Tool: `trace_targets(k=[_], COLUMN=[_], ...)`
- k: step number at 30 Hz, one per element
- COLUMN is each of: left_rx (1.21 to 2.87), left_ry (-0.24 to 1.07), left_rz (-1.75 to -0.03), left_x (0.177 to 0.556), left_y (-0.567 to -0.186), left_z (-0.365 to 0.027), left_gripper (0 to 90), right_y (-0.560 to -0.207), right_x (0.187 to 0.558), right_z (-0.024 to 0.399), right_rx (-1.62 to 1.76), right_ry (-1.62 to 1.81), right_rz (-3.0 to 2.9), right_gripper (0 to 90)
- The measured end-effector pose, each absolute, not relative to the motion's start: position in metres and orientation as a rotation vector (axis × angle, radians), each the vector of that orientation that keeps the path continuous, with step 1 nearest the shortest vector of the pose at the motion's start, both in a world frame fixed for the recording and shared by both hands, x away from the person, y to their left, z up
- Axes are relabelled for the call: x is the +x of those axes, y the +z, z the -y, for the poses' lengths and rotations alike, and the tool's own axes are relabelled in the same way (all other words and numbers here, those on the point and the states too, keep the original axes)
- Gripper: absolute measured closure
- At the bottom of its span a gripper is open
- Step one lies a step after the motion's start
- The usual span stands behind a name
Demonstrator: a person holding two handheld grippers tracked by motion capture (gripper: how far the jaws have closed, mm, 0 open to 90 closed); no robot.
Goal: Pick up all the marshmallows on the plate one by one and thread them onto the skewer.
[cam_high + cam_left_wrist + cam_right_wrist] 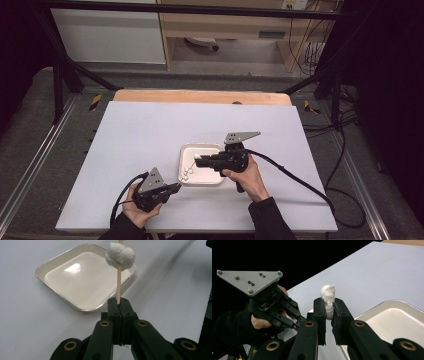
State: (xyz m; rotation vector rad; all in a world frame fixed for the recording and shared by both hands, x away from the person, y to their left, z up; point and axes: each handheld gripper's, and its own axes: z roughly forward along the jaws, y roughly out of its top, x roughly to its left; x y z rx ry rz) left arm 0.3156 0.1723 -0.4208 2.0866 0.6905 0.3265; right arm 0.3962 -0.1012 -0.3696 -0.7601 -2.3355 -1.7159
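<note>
A thin wooden skewer (119, 287) stands up from my left gripper (119, 303), whose jaws are shut on its lower end. A white marshmallow (120, 255) is threaded on the skewer near its top. In the high view the left gripper (177, 187) sits at the front left of the table, with the skewer slanting over the left edge of a square white tray (200, 146). My right gripper (329, 305) is shut on a second marshmallow (327, 292), squeezed flat between its pads. It hovers over the tray (392, 305), pointing left toward the skewer tip (191, 164).
The tray (50, 263) has nothing lying in it and rests on a white sheet (150, 130) that covers a wooden table (200, 96). Black cables (300, 182) trail off the right side. Dark frame posts stand around the table.
</note>
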Motion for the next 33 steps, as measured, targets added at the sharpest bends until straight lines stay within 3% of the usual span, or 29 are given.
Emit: trace_targets(k=[7,15,18,21,33], left_rx=[2.06,2.063,2.057,2.052,2.043], left_ry=[0.326,0.32,0.319,0.312,0.338], left_rz=[-0.687,-0.681,-0.677,-0.681,-0.697], left_x=[0.3173,0.3167,0.316,0.3158,0.3132], left_y=[-0.4212,-0.4222,-0.4216,-0.4216,-0.4201], left_z=[-0.1749,-0.1734,-0.1729,-0.1738,-0.1735], left_gripper=[88.8,88.8,88.8,88.8,89.0], right_y=[-0.369,-0.3638,-0.3624,-0.3642,-0.3708], right_x=[0.396,0.3951,0.3968,0.3977,0.3934], right_z=[0.1017,0.1046,0.1054,0.1053,0.1003], right_rx=[-0.817,-0.848,-0.844,-0.848,-0.844], right_ry=[-1.753,-1.821,-1.832,-1.827,-1.88], right_rz=[2.363,2.352,2.332,2.321,2.265], right_gripper=[77.8,59.6,71.7,78.1,81.9])
